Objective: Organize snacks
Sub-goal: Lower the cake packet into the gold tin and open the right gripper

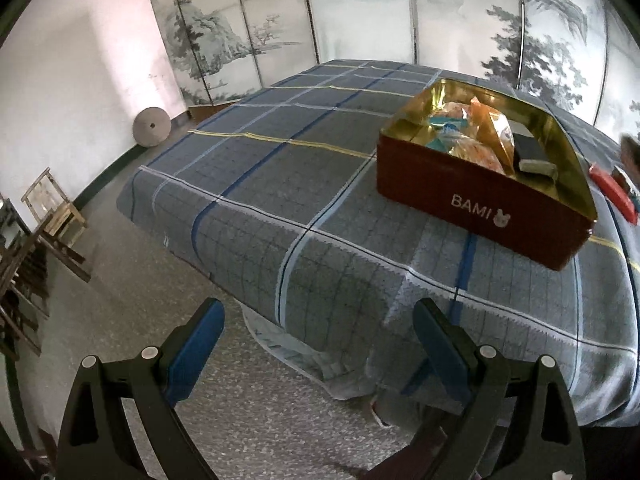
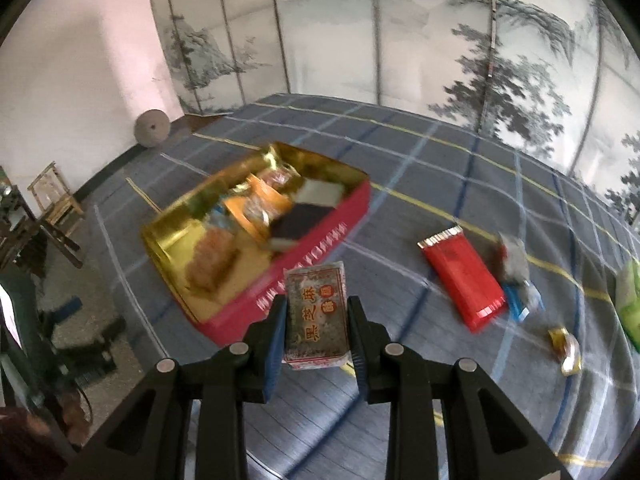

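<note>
Clear-wrapped dark sesame bar (image 2: 315,316) pinched upright between right gripper (image 2: 316,328) fingers, carried just beside red tin (image 2: 320,240), judged for dropping among snacks inside. Red packet (image 2: 464,280) left on checked cloth (image 2: 440,184). Left gripper (image 1: 316,344) held wide, empty, off bed edge.

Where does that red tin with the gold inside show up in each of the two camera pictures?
Left wrist view: the red tin sits right of centre on the checked cloth, "BAMI" facing the camera.
Right wrist view: the red tin lies left of centre, just beyond the held snack packet.
Shared landmark: the round stone disc by the wall.
</note>
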Motion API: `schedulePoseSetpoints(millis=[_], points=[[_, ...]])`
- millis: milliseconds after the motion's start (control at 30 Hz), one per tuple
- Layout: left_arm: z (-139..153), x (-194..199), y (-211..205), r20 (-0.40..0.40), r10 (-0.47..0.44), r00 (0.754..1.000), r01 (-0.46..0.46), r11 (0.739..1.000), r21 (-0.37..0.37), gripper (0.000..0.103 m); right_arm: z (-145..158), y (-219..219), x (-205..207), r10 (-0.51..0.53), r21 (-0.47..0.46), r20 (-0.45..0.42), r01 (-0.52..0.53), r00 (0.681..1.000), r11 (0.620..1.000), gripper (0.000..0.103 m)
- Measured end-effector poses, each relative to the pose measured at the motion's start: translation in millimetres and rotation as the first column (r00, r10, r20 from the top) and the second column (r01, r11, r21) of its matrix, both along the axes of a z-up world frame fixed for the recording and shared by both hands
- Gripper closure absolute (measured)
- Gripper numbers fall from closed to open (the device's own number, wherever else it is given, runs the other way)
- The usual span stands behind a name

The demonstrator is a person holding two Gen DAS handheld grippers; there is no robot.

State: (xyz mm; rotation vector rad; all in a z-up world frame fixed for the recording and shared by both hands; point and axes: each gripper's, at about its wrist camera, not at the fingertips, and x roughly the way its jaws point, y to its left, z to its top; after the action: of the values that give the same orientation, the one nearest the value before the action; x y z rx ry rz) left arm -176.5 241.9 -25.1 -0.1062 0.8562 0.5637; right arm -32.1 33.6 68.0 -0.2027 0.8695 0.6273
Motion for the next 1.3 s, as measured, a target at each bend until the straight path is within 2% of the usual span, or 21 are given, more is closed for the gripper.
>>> schedulePoseSetpoints(millis=[167,333,633,867,1300], points=[[-2,0,1,-0.004,0.000,1.000,0.000,1.000,-0.001,0.009,2,35,4,0.056,0.012,-0.005,-0.056,0.998,0.998,0.074],[-6,0,5,-0.018,0.004,1.000,-0.004,1.000,-0.004,0.009,-9,70,13,0.104,-0.004,-0.019,-0.104,0.994,0.995,0.074],[-8,0,9,-0.021,0.004,1.000,-0.004,1.000,-0.003,0.009,-26,106,24,0.139,-0.037,-0.045,-0.141,0.989,0.989,0.074],[-9,1,13,-0.017,0.008,1.000,-0.009,1.000,-0.011,0.005,-39,119,26,0.146,-0.072,-0.055,-0.149,0.988,0.986,0.074],[-10,1,15,-0.016,0.011,1.000,-0.011,1.000,-0.017,0.002,-46,123,27,0.144,-0.047,-0.074,-0.148,0.987,0.988,0.073]])
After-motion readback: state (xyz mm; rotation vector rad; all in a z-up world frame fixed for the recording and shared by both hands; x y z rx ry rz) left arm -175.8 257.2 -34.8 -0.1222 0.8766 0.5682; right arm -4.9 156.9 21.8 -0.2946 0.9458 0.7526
